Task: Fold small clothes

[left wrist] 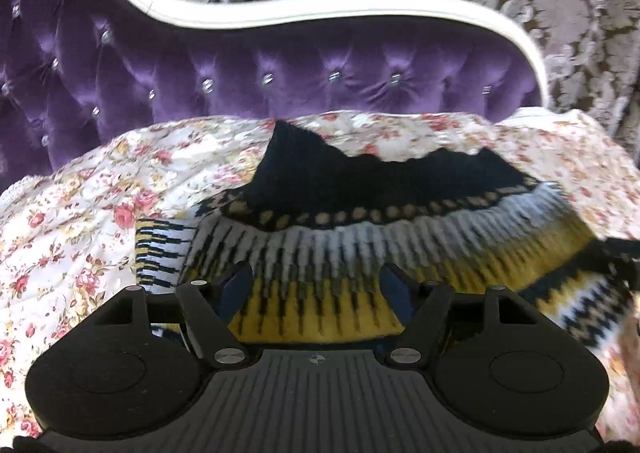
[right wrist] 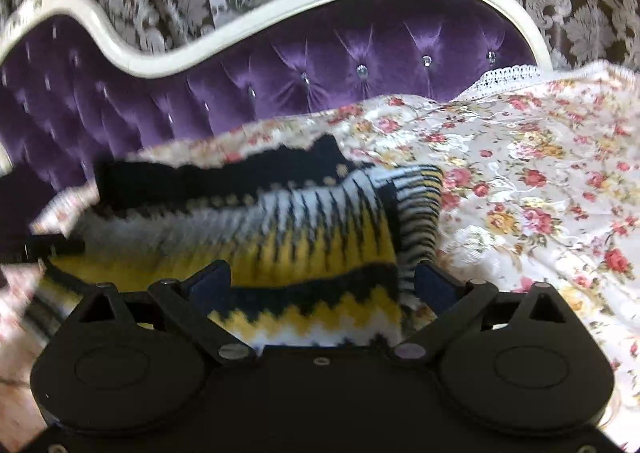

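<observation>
A small knitted sweater (left wrist: 360,221) in black, white and yellow lies on the floral bedspread (left wrist: 100,205), black top part away from me. My left gripper (left wrist: 316,289) is open, its blue fingers (left wrist: 236,285) wide apart over the sweater's yellow band. In the right wrist view the sweater (right wrist: 260,221) fills the middle left, a striped sleeve (right wrist: 416,205) folded at its right edge. My right gripper (right wrist: 320,289) is open too, its fingers (right wrist: 436,285) spread over the zigzag hem. Neither holds cloth that I can see.
A purple tufted headboard (left wrist: 280,69) with a white curved frame (left wrist: 224,13) stands behind the bed. Patterned grey-brown curtains (left wrist: 560,13) hang behind it. The floral bedspread (right wrist: 540,193) spreads to the right, with a lace edge (right wrist: 504,75).
</observation>
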A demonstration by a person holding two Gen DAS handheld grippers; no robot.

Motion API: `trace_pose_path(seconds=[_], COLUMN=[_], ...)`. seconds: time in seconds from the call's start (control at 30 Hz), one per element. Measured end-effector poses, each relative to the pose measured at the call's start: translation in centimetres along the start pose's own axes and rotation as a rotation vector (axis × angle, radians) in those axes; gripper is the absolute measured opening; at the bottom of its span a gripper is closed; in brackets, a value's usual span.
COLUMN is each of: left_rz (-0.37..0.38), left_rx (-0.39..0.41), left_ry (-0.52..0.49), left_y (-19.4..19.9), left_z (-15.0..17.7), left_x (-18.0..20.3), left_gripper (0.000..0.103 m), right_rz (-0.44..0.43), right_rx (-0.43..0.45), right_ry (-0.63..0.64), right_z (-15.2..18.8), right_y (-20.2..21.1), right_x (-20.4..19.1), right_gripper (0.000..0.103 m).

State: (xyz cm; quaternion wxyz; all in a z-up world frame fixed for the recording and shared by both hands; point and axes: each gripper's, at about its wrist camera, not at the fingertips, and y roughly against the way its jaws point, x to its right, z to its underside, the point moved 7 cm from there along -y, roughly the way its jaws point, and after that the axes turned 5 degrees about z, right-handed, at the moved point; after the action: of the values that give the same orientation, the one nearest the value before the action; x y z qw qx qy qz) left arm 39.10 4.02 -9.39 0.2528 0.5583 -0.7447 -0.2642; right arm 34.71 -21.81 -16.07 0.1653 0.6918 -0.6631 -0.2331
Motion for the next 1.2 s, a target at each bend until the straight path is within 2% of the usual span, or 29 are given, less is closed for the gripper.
trace_pose_path(seconds=[0.07,0.23,0.37,0.47,0.73,0.9,1.0,1.07,1.2], left_rz=[-0.033,-0.129,-0.151,-0.154,-0.171,-0.178,-0.167,-0.164,-0.112], left_rx=[-0.011,-0.060,-0.060,-0.045,-0.040,-0.033,-0.072,-0.099,-0.081], left_ry=[0.019,0.080,0.123,0.163,0.158,0.158,0.166,0.192,0.136], left_y=[-1.2,-4.6,-5.9,-6.2,-6.5,-6.6,-6.4,-5.6,-2.5], left_z=[-0.4,-0.7,-0.8,-0.2,-0.1,0.0,-0.4,-0.6,-0.6], left_x=[-1.1,-4.2,-5.6,-6.3,-6.2,-6.2,-6.3,-6.1,-2.9], left_gripper=[0.069,0.071,0.093,0.103,0.103,0.103,0.102,0.095,0.094], right_rz=[0.016,-0.002,-0.018,-0.051,-0.173,-0.303,-0.326,-0.333,-0.350], right_rx=[-0.007,-0.035,-0.044,-0.052,-0.064,-0.077,-0.073,-0.073,-0.081], right_ry=[0.024,-0.013,-0.048,-0.101,-0.327,-0.491,-0.525,-0.526,-0.529], right_z=[0.6,1.1,0.6,0.4,-0.1,0.1,0.0,-0.1,-0.1], right_y=[-0.4,-1.1,-1.1,-1.1,-0.9,-1.0,-1.1,-1.0,-0.9], right_x=[0.3,1.5,2.1,2.9,5.2,6.2,6.4,6.4,6.4], right_gripper=[0.099,0.099,0.100,0.102,0.102,0.103,0.103,0.103,0.103])
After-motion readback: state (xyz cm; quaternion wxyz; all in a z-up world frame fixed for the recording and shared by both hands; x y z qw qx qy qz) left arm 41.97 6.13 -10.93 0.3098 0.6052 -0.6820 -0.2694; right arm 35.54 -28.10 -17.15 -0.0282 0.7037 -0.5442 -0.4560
